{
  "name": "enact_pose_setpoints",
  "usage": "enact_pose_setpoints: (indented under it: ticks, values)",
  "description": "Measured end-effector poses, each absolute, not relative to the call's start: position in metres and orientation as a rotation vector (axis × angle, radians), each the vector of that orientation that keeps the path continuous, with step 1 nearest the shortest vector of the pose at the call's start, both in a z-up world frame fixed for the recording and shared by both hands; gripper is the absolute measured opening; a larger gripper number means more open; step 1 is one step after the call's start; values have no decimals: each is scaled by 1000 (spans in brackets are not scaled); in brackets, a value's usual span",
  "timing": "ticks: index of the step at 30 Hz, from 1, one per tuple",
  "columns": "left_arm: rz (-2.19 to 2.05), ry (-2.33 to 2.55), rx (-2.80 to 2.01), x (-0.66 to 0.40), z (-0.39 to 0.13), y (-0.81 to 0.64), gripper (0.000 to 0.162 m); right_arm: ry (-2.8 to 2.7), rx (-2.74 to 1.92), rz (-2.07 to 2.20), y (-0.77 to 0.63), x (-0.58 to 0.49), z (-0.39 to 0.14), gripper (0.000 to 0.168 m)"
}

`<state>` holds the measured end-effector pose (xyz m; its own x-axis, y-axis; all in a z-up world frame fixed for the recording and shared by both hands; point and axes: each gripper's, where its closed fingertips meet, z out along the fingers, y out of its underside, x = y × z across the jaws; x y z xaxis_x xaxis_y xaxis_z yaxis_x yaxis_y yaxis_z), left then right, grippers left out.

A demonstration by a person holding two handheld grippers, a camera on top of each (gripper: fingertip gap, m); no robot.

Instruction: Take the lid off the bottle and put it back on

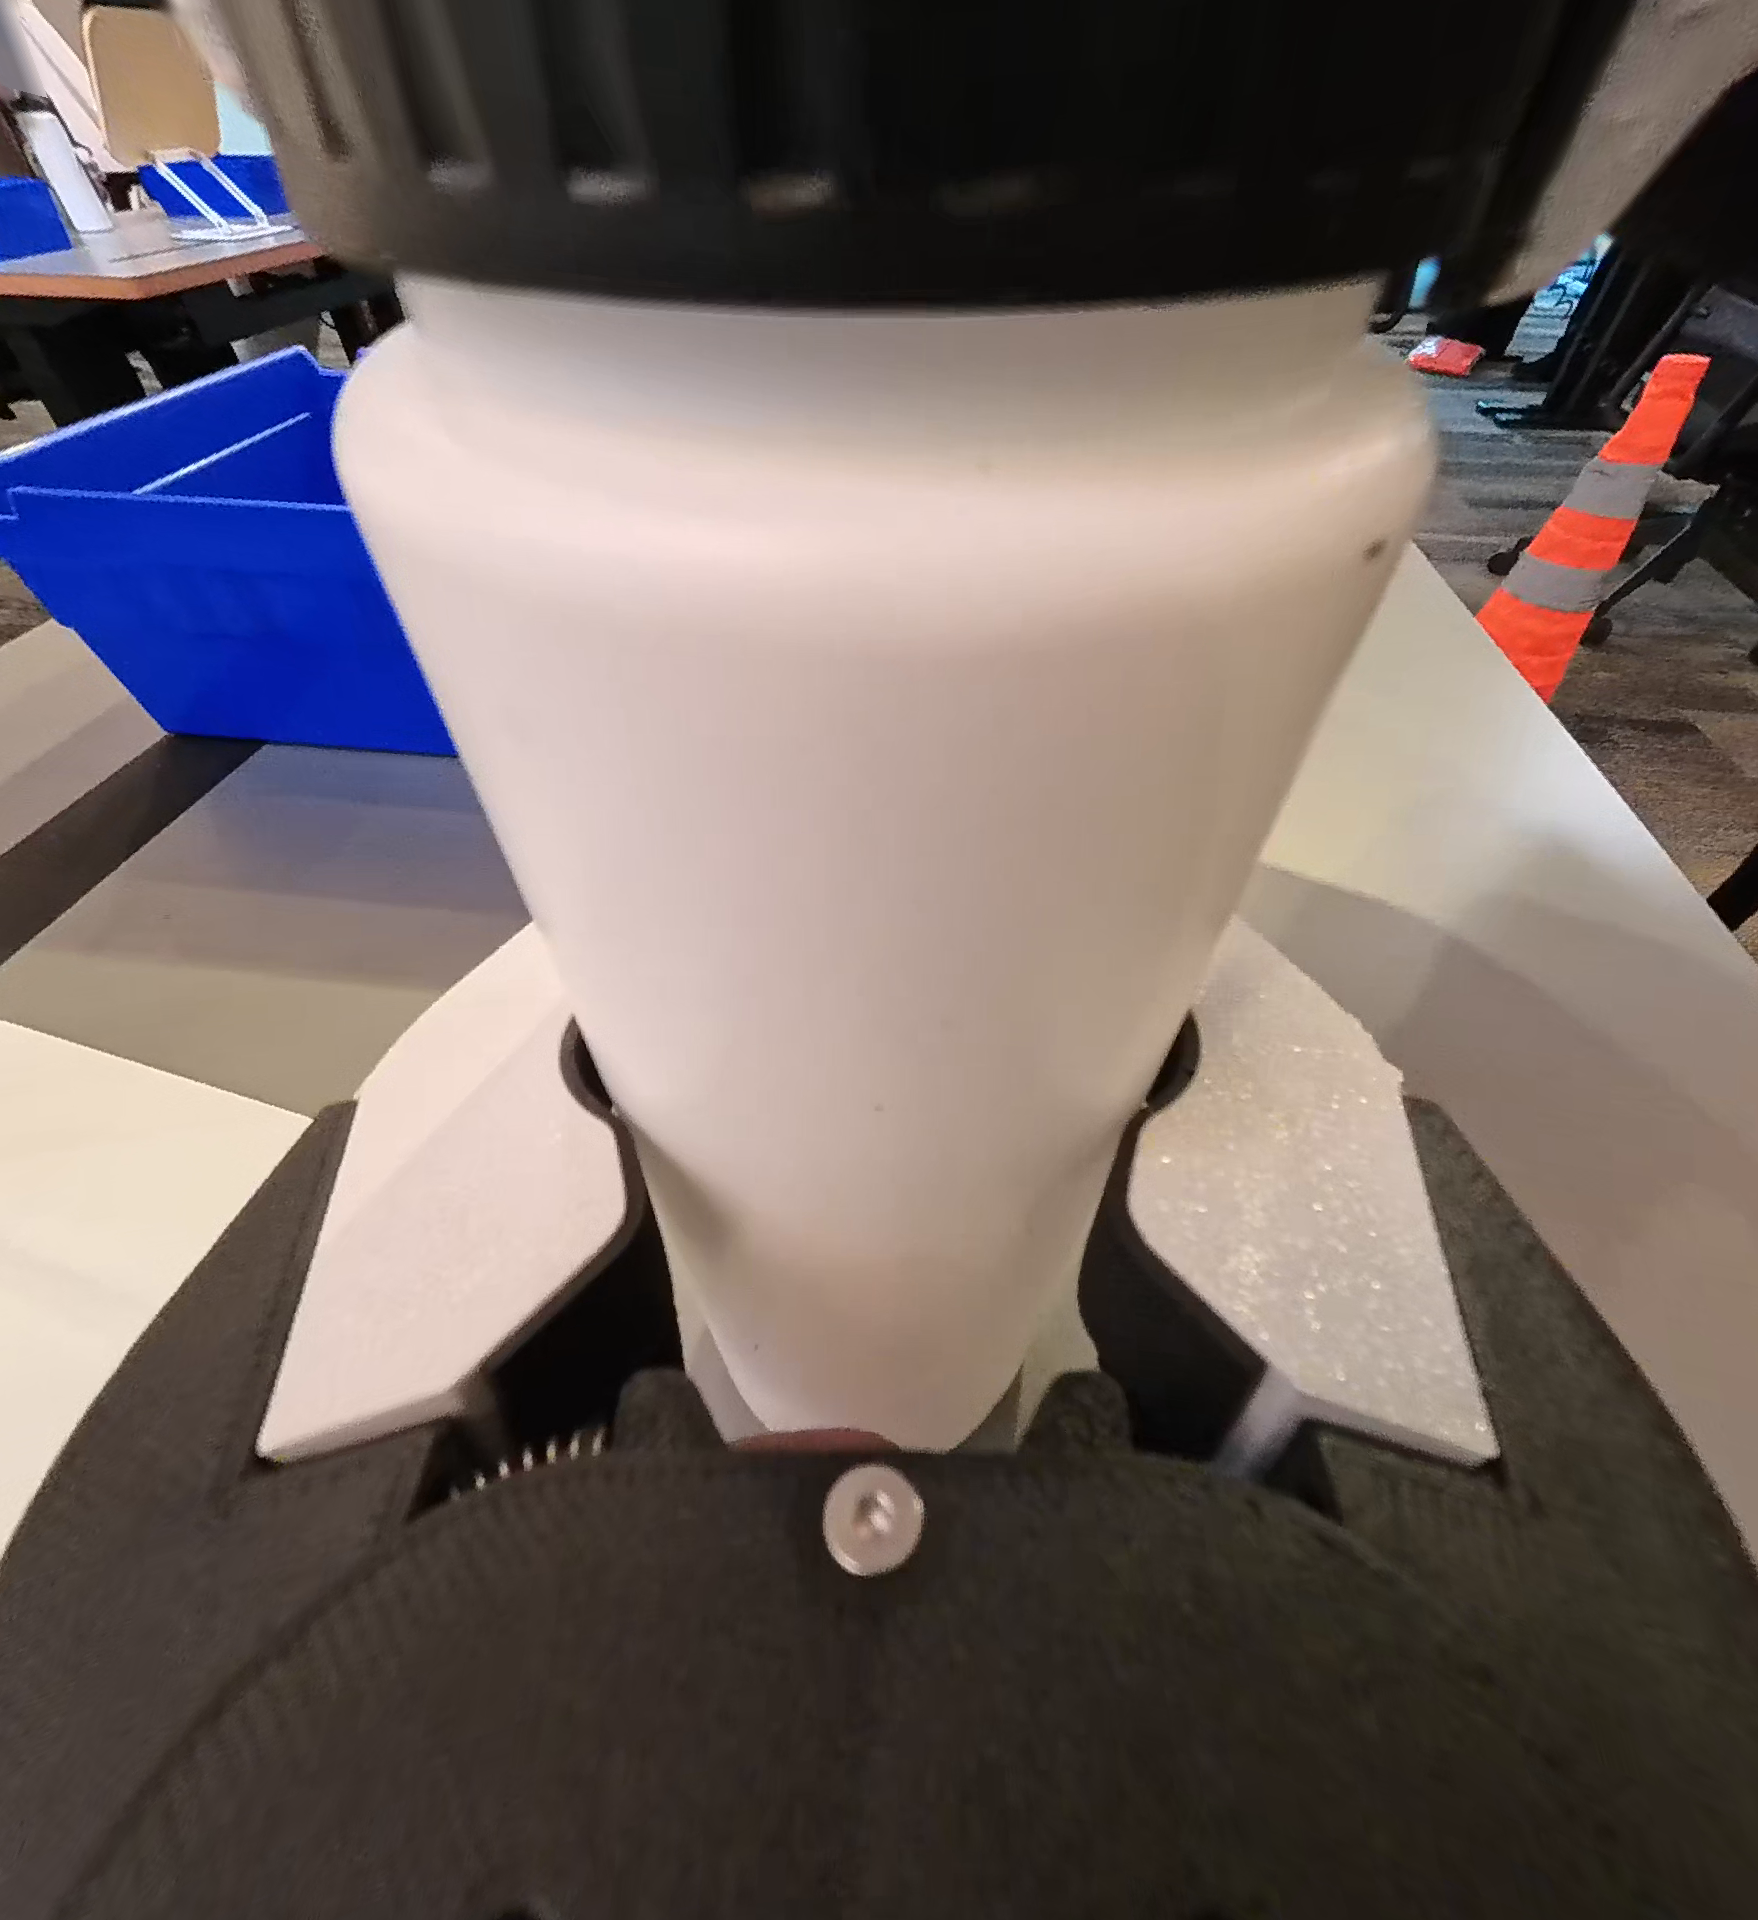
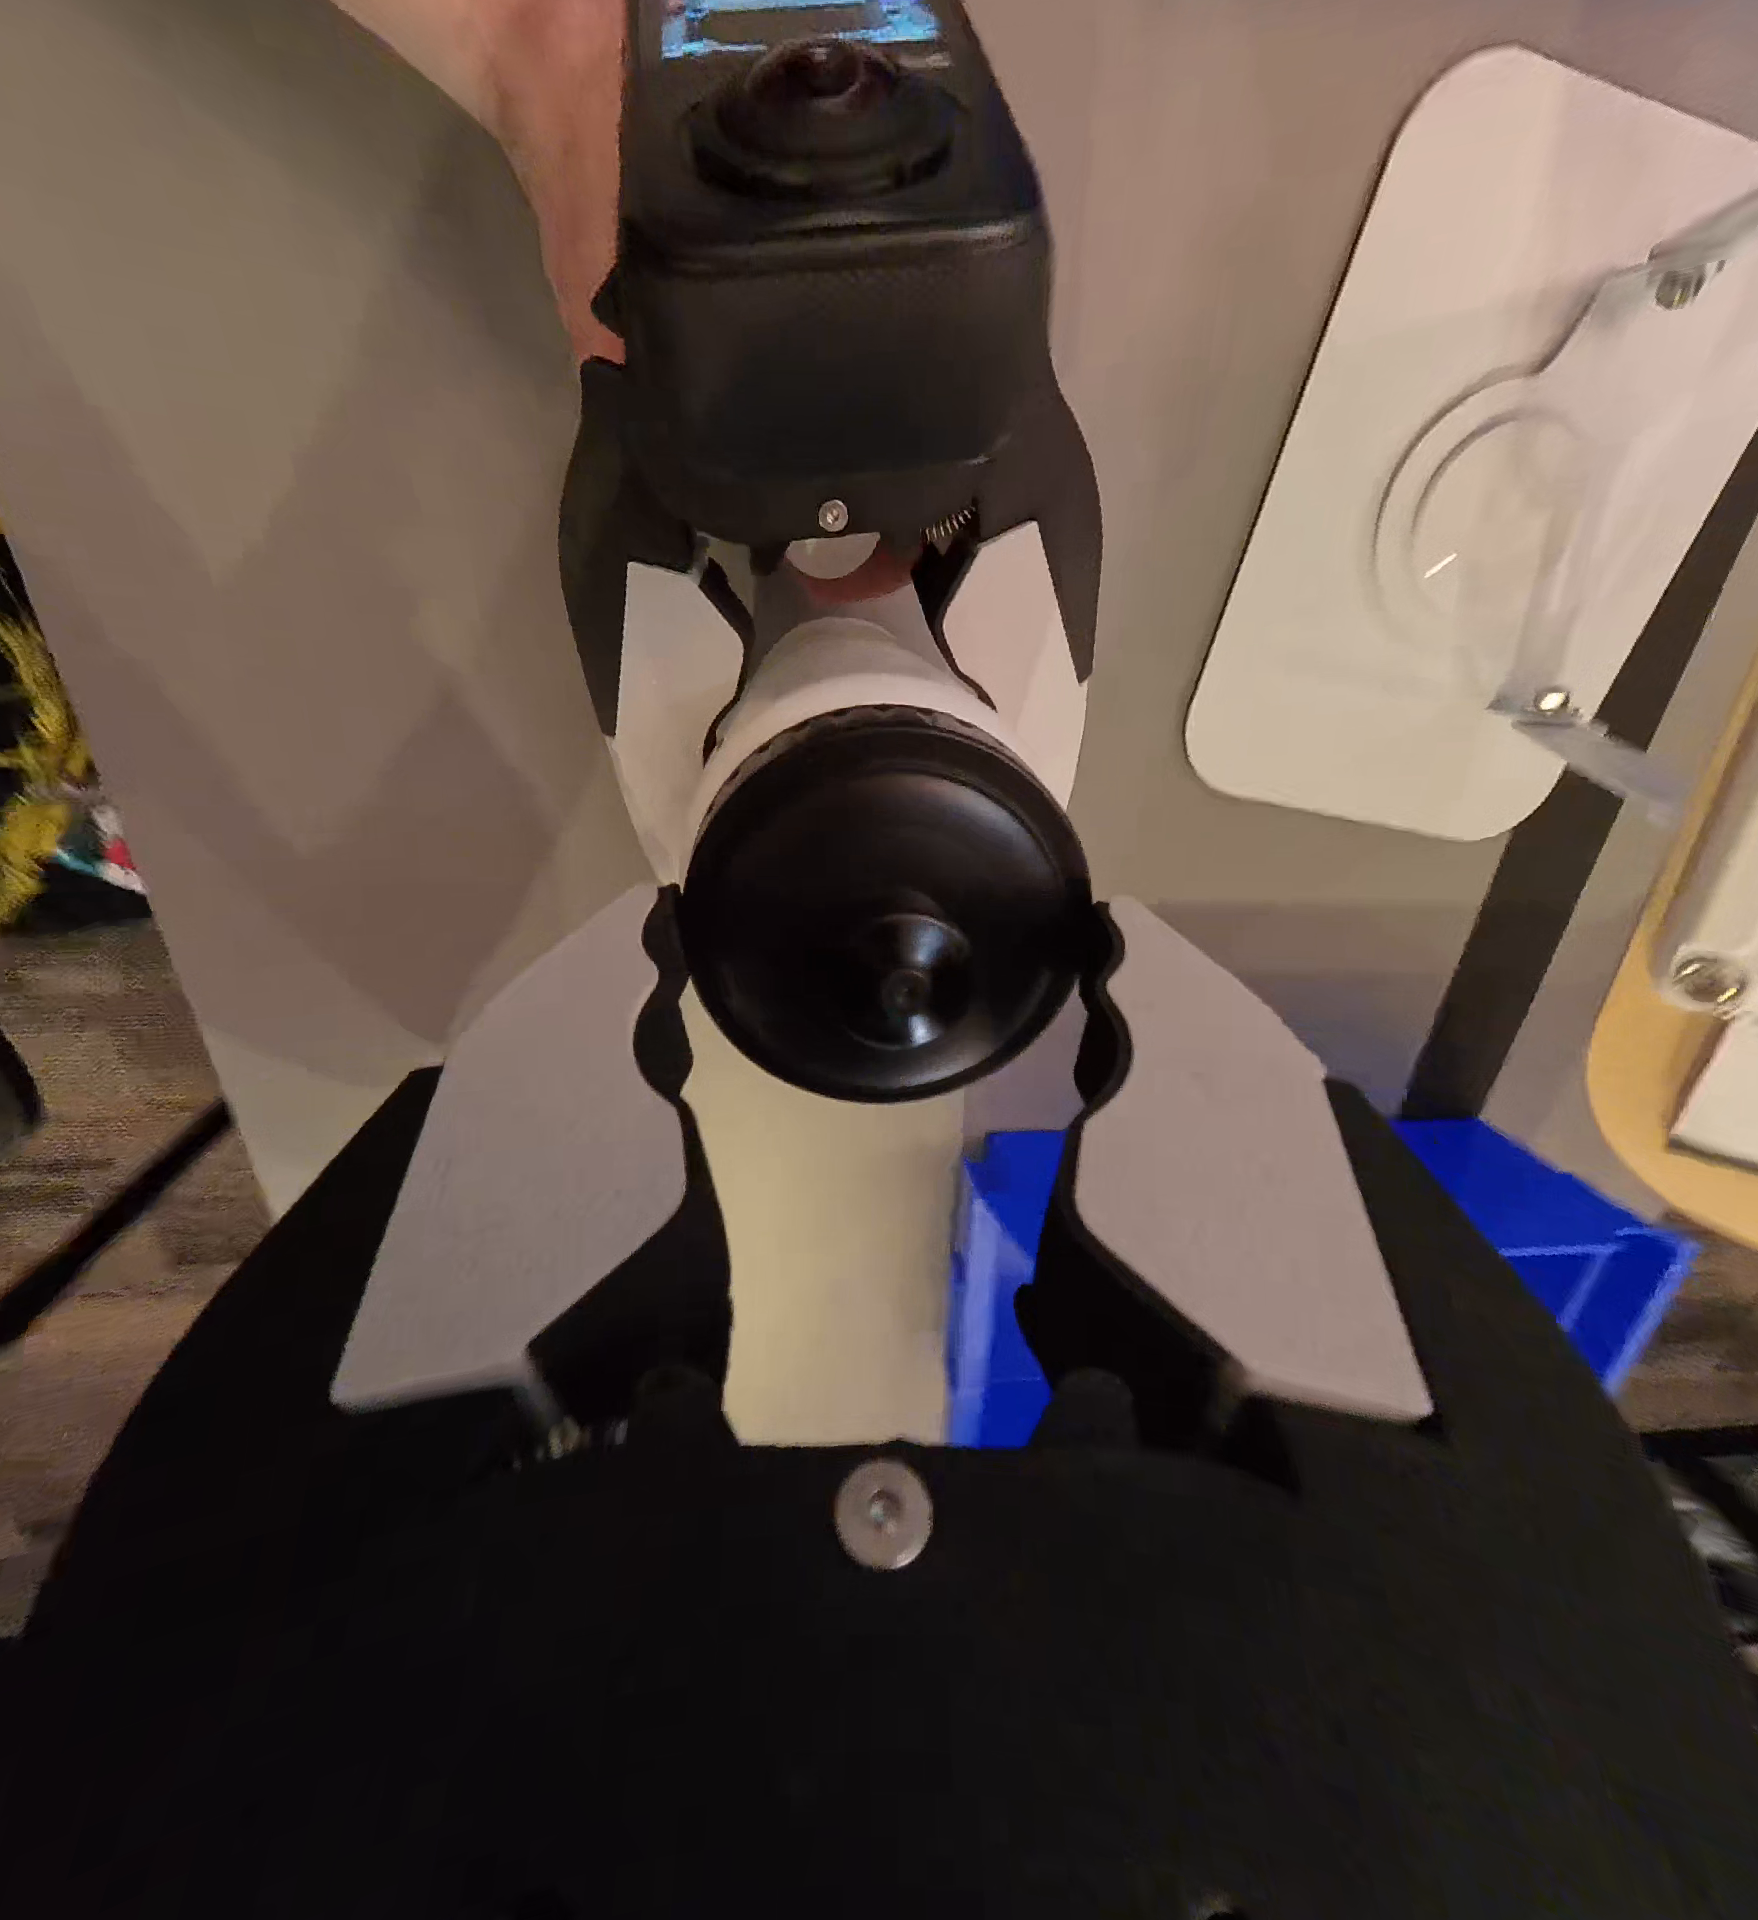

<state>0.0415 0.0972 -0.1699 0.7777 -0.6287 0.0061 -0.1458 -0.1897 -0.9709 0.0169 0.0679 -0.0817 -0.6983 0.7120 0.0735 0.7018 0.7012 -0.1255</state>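
A white bottle [image 1: 854, 727] stands upright between the fingers of my left gripper [image 1: 880, 1060], which is shut on its lower body. A black ribbed lid [image 1: 854, 156] sits on the bottle's neck. In the right wrist view I look down on the lid's top [image 2: 885, 914]. My right gripper [image 2: 885, 987] is closed around the lid, with its fingertips [image 2: 662, 977] against the rim on both sides. Farther off in that view, the left gripper [image 2: 854, 675] holds the bottle's white body [image 2: 833, 665], and a hand [image 2: 553, 156] holds that gripper.
A blue bin [image 1: 200, 603] stands on the grey table [image 1: 1477, 831] to the left behind the bottle. An orange traffic cone [image 1: 1602, 520] and office chairs stand on the carpet at the right. A white pad [image 2: 1374, 520] with a clear acrylic stand [image 2: 1602, 468] lies on the table.
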Motion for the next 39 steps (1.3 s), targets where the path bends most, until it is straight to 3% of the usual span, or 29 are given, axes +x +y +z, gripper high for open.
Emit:
enact_pose_setpoints:
  ticks: [5, 8, 10, 16, 23, 26, 27, 29, 32, 34, 39]
  values:
    - [-492, 602, -1734, 40, -170, 97, 100, -2497, -1587, 229, 65, 13, -82, 74]
    - [-482, 617, -1734, 43, -170, 97, 100, -2594, -1470, 197, 67, 20, -81, 73]
    - [-488, 612, -1732, 42, -170, 97, 100, -2664, -1342, 207, 69, 18, -77, 83]
    - [-478, 617, -1738, 43, -170, 97, 100, -2858, -1045, 142, 68, 19, -76, 71]
    - [-477, 621, -1731, 44, -170, 97, 100, -2536, -1602, 164, 66, 22, -77, 71]
    - [-487, 618, -1731, 44, -170, 97, 100, -2637, -1414, 53, 72, 25, -79, 72]
    - [-490, 615, -1730, 44, -170, 97, 100, -2668, -1334, 36, 75, 23, -79, 82]
    - [-486, 622, -1732, 45, -170, 97, 100, -2757, -1168, 41, 74, 22, -79, 88]
    - [-492, 618, -1731, 44, -170, 97, 100, -2862, -1002, 56, 71, 21, -78, 72]
    - [-492, 616, -1733, 44, -170, 97, 100, -2891, -978, 58, 71, 21, -78, 71]
    - [-500, 606, -1732, 43, -170, 98, 100, -2650, -1496, 159, 69, 20, -78, 71]
